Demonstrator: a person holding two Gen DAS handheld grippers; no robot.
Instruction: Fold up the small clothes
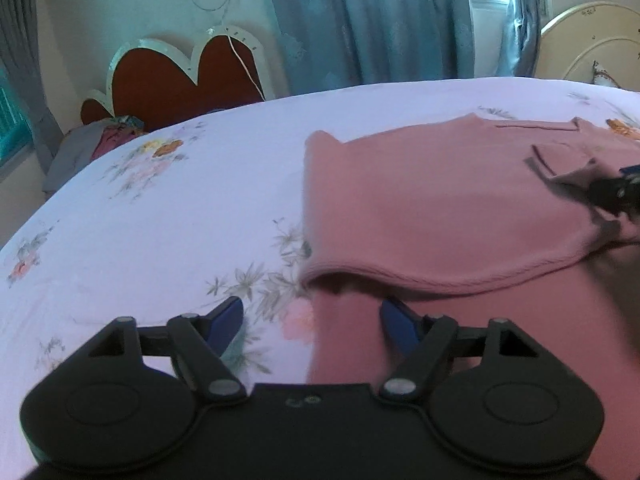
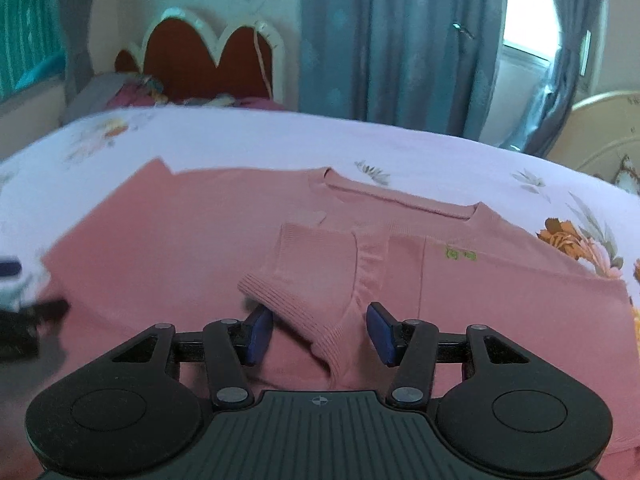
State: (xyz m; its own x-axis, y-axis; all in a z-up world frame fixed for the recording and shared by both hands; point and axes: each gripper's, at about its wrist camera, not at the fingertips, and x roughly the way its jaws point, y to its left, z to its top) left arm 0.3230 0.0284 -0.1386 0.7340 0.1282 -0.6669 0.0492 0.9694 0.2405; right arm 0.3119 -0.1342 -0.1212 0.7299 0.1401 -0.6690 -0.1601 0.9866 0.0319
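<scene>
Blue curtains (image 2: 400, 40) and a scalloped red headboard (image 2: 212, 52) stand behind a bed (image 1: 160, 208) covered with a pale floral sheet, which serves as the folding surface. A pink sweater (image 2: 180, 232) lies spread on the bed with its neckline (image 2: 400, 196) toward the far side, so that both sleeves can be brought across the body. One sleeve is already laid inward over the chest, its ribbed cuff (image 2: 292, 312) resting between the open fingers of the right gripper (image 2: 320, 332); neither pad touches the fabric, which suggests either a release or an approach, and the frames do not settle which. The left gripper (image 1: 312, 320) hovers low at the sweater's left edge, fingers spread wide and holding nothing, one pad (image 1: 228, 316) over the sheet and the other over the pink cloth. In the left wrist view, a folded-over layer with a stitched hem (image 1: 440, 280) lies just ahead of those fingers, raised slightly at its corner. Judged from this layout, the left gripper is positioned to take that edge for the next fold. Loose knit may slip or bunch if pinched in a single layer.
</scene>
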